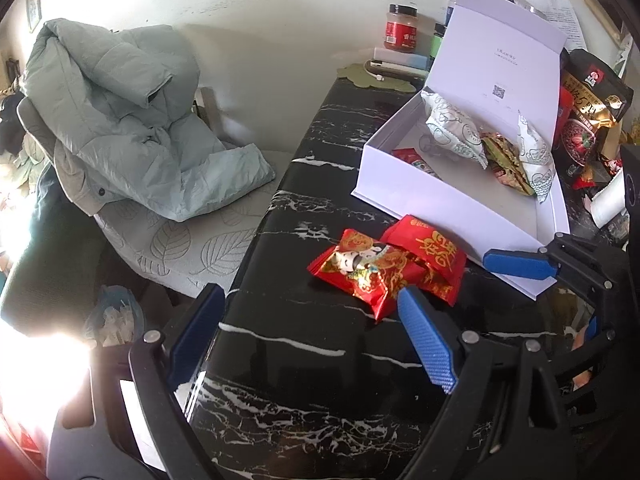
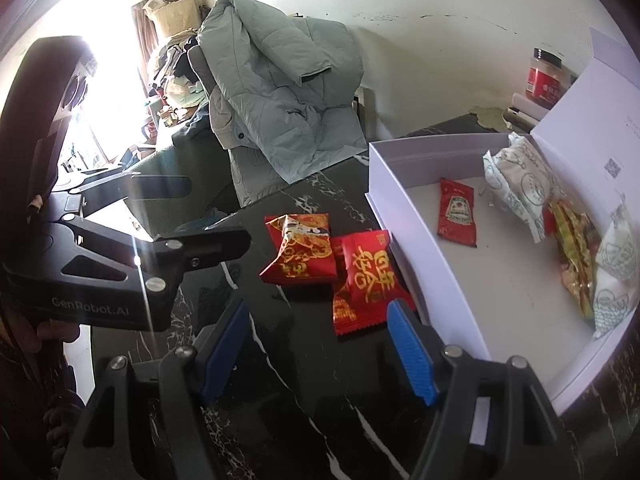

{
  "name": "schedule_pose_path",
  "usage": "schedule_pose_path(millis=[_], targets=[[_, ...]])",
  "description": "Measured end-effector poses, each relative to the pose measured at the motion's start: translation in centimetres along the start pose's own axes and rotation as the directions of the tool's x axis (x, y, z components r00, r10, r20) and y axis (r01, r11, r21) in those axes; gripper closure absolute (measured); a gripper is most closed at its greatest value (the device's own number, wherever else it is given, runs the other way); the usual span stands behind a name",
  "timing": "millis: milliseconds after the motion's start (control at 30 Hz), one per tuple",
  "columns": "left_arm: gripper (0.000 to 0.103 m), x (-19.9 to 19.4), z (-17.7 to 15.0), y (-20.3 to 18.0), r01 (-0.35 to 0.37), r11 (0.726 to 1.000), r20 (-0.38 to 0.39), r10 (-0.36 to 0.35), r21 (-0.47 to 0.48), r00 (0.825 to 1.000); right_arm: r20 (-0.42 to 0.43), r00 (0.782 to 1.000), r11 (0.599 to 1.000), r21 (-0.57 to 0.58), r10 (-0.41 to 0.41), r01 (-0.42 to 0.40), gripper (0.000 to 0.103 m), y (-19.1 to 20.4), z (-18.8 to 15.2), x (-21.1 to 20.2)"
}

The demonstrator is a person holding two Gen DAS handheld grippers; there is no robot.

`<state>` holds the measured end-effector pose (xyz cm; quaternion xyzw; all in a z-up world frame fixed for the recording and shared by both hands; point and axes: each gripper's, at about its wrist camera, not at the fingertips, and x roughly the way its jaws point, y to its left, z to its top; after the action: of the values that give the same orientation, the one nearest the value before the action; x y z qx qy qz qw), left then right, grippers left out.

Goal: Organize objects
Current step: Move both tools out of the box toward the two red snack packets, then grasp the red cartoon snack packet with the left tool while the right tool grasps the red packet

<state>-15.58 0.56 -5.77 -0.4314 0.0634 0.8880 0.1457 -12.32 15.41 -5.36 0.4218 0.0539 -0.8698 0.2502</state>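
Two red snack packets with gold print [image 1: 384,268] [image 2: 332,260] lie overlapping on the black marble table [image 1: 320,380] [image 2: 304,400], just left of an open white box [image 1: 408,184] [image 2: 412,248]. The box holds white patterned packets [image 1: 452,132] [image 2: 516,184], a gold-green packet [image 1: 508,160] [image 2: 576,252] and a red sauce sachet [image 2: 456,212]. My left gripper [image 1: 308,320] is open and empty, just short of the red packets. My right gripper [image 2: 316,336] is open and empty, its right fingertip beside the nearer packet. The right gripper's blue finger [image 1: 516,264] shows in the left wrist view.
A chair with a grey-green puffer jacket [image 1: 132,120] [image 2: 288,100] stands left of the table. A red jar [image 1: 400,28] [image 2: 546,78], a power bank and bottles sit at the table's back. Dark snack bags [image 1: 588,112] stand right of the box.
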Motion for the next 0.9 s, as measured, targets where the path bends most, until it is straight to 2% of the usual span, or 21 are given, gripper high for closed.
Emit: schedule_pose_path(millis=[267,400,633,900], targets=[[0.015,2.7,1.9,-0.6,0.029,0.998,-0.02,-0.028,0.047,0.999,-0.009,1.0,0.999,-0.029,-0.019,0.019,0.03,0.1,0.5,0.8],[0.015,4.5,2.3,-1.3,0.054,0.996,-0.057,-0.05,0.067,0.997,-0.005,1.0,1.0,-0.014,-0.028,0.028,0.03,-0.1,0.6,0.8],[0.015,7.3,2.0,-1.2,-0.006,0.999,-0.137,0.012,0.048,0.991,0.002,0.995,0.995,-0.026,-0.095,0.095,0.03,0.3,0.2,1.1],[0.016,6.8,0.7,1.7,0.001,1.0,-0.128,0.0,0.012,0.992,0.024,0.996,0.993,-0.077,-0.085,0.087,0.029,1.8,0.2,2.1]])
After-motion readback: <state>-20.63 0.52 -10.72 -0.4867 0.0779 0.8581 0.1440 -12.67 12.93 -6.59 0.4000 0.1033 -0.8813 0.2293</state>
